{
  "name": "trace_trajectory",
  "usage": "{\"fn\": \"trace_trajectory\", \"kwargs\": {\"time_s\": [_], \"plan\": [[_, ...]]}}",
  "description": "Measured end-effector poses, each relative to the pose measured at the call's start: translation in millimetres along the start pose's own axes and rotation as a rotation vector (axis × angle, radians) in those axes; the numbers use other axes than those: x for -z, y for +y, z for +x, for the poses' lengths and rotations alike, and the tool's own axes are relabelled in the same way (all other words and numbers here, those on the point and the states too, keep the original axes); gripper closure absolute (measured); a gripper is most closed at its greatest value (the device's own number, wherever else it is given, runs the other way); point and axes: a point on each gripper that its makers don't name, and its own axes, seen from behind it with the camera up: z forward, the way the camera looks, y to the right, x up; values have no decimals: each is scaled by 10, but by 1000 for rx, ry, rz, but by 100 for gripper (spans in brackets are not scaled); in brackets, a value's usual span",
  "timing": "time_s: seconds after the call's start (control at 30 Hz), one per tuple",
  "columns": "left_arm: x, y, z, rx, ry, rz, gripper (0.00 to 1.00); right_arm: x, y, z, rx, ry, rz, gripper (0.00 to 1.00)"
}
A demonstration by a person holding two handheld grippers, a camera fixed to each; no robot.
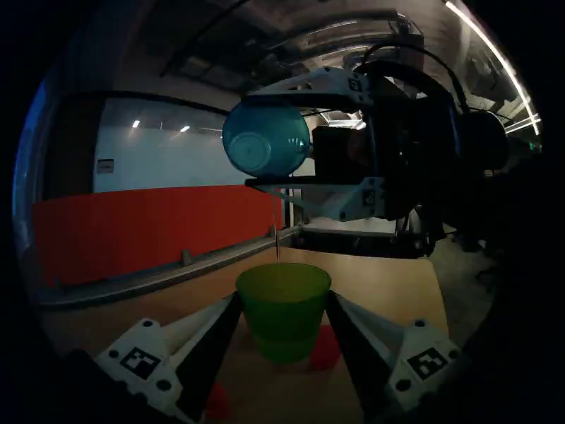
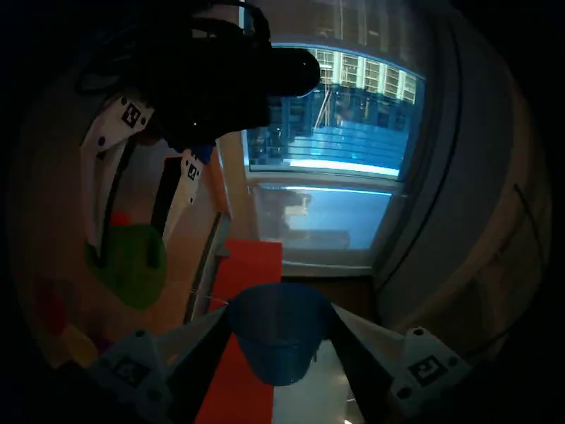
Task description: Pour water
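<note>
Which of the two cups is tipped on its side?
The blue cup, held high by the right gripper; the green cup below stands upright.

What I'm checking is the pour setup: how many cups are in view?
2. A green cup stands upright in the left gripper; a blue cup, held by the right gripper, is tipped above it.

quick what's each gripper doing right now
The left gripper is closed on the green cup, held upright.
The right gripper is closed on the blue cup, tipped above the green cup.
</note>
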Motion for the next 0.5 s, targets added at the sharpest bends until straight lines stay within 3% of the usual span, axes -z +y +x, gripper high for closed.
{"fn": "trace_trajectory", "kwargs": {"time_s": [0.27, 0.5], "plan": [[-22, -33, 31, 5, 6, 4, 15, 0, 0, 105, 49, 8, -6, 9], [-20, -38, 50, 9, 9, 7, 15, -4, 7, 149, 46, 11, -6, 9]]}}
